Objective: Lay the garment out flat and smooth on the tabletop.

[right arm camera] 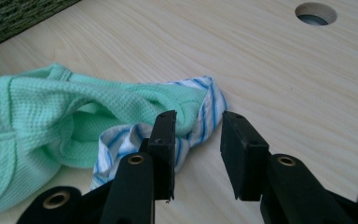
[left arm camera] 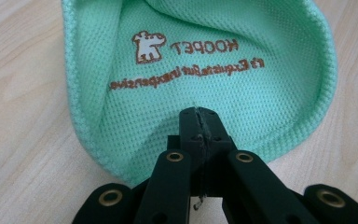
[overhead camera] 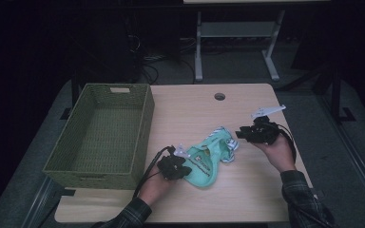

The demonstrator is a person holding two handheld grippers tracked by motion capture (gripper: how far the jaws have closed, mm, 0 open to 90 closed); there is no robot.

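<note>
Clearly we had left gripper (left arm camera: 199,122) clenched on mint garment (left arm camera: 205,70) at its hem, mid-table (overhead camera: 190,109) beside basket (overhead camera: 102,130). Right gripper (right arm camera: 198,140) stood released, striped trim (right arm camera: 205,107) just ahead of jaws. We judged best: bite trim deep, lift both evenly.

A mint green garment (overhead camera: 208,159) lies on the desk (overhead camera: 247,199), right of the woven basket (overhead camera: 103,133). The left gripper (overhead camera: 180,164) grips its near edge. The right gripper (overhead camera: 241,134) sits at its far end.
</note>
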